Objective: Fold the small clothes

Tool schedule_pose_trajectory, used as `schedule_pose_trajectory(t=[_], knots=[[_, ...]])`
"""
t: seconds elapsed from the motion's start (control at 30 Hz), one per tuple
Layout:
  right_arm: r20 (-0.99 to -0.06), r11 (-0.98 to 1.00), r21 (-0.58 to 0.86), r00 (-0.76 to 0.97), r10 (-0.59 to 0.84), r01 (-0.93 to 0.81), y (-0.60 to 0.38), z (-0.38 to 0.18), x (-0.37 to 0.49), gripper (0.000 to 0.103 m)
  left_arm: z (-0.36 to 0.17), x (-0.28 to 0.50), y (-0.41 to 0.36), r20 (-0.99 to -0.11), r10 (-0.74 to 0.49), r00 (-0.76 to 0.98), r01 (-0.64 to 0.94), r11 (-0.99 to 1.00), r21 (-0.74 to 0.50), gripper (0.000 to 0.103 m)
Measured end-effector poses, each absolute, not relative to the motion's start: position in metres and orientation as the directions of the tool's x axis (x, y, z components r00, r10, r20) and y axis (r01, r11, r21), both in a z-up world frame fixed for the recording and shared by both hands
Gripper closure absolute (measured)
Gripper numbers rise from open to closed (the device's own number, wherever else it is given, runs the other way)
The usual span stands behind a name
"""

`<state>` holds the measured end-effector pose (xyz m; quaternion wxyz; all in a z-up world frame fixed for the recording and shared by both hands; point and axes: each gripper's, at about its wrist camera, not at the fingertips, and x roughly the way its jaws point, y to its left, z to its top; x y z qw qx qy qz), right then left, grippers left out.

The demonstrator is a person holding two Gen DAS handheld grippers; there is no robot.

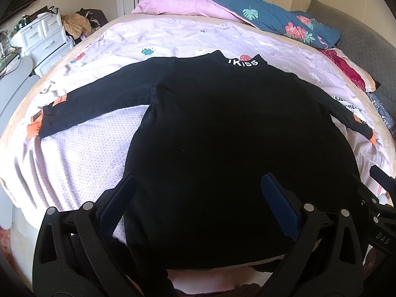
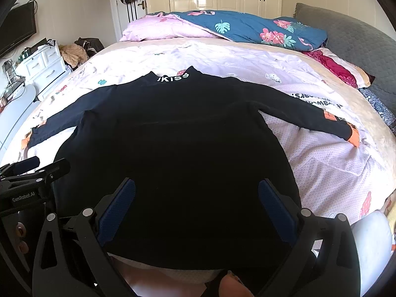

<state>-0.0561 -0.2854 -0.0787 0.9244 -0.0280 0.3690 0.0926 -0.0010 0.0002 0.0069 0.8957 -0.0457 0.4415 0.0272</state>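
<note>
A small black long-sleeved top [image 1: 222,128] lies flat on the bed, sleeves spread left and right, white "KISS" lettering on its collar at the far end. It also shows in the right wrist view [image 2: 178,143]. My left gripper [image 1: 199,188] is open over the hem's left part, with its blue pads [image 1: 277,198] wide apart. My right gripper [image 2: 196,193] is open over the hem's right part. Neither holds cloth. The right gripper shows at the left view's right edge [image 1: 381,180]. The left gripper shows at the right view's left edge [image 2: 44,170].
The bed [image 1: 86,148] has a pale pink patterned sheet. A pink pillow [image 2: 160,28] and a blue flowered quilt [image 2: 247,29] lie at the far end. A grey headboard [image 2: 346,32] is to the right. White drawers [image 2: 42,66] stand left of the bed.
</note>
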Motion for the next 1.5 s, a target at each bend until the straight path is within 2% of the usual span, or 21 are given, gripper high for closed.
schedule_pose_trajectory(t=[1.5], knots=[[-0.681, 0.98, 0.036, 0.712, 0.168, -0.197, -0.284, -0.074, -0.045, 0.004, 0.009, 0.014, 0.0, -0.795, 0.008, 0.606, -0.084, 0.995, -0.054, 0.009]])
